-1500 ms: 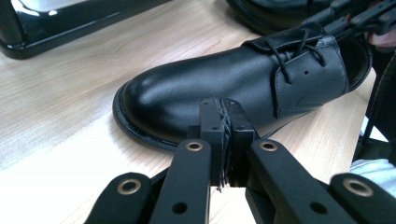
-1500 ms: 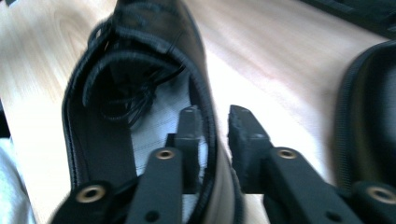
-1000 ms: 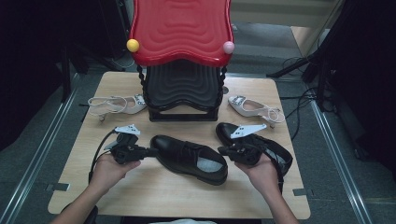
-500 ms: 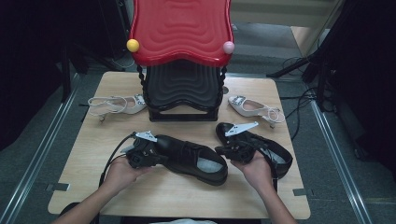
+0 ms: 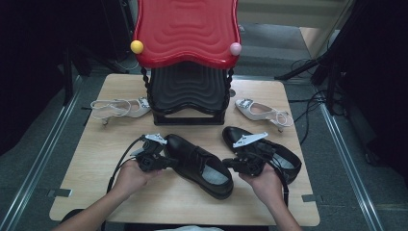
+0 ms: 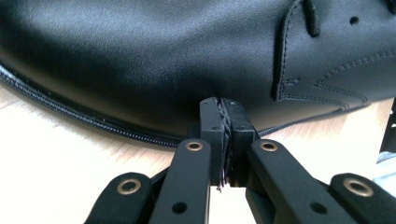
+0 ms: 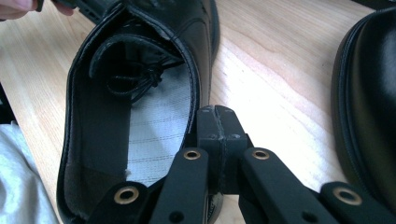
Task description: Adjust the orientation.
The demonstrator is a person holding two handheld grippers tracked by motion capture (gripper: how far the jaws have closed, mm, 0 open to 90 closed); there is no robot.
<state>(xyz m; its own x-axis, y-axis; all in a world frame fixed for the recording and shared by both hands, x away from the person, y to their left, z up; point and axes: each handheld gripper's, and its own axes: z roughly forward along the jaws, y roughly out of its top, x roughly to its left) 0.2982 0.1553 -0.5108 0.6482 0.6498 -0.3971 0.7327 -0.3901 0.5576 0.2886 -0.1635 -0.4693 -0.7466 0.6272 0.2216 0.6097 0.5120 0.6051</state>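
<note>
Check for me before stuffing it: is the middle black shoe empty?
Apparently empty: the shoe shows a bare insole and loose laces inside; its toe end is hidden.

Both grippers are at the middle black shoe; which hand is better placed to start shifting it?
Left, probably. The left gripper, jaws shut, has its tips against the black shoe at the toe side. The right gripper, also shut, sits by the heel opening, beside the rim.
</note>
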